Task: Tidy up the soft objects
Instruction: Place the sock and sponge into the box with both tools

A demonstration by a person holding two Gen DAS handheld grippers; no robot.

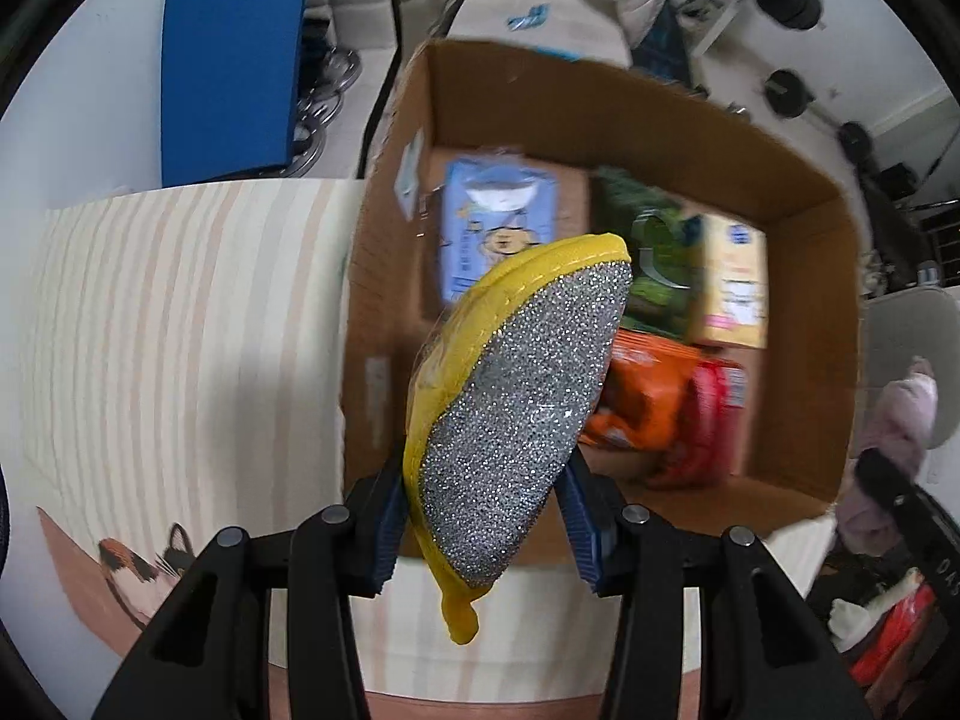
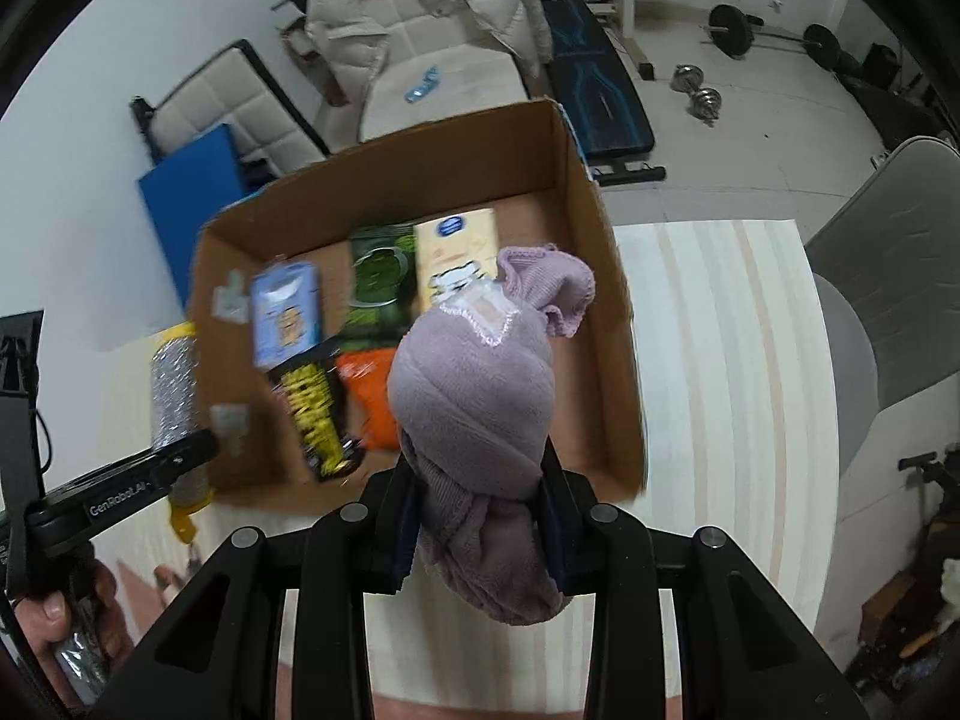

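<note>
Two grippers, each clamped on one soft thing. The left gripper (image 1: 483,531) pinches a scrubbing pad (image 1: 516,414), glittery silver on its face with a yellow rim and tail, held at the near left edge of one cardboard box (image 1: 798,276). The right gripper (image 2: 480,525) squeezes a bundled mauve sock (image 2: 474,414) above the box's near wall. Inside lie several packets, blurred.

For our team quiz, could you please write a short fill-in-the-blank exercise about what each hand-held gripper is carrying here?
1. The left hand-held gripper is shut on a yellow and ____ scrubbing pad.
2. The right hand-held gripper is shut on a rolled ____ sock bundle.
3. Both hover near an open ____ box holding packets.

Missing words: silver; purple; cardboard
</note>
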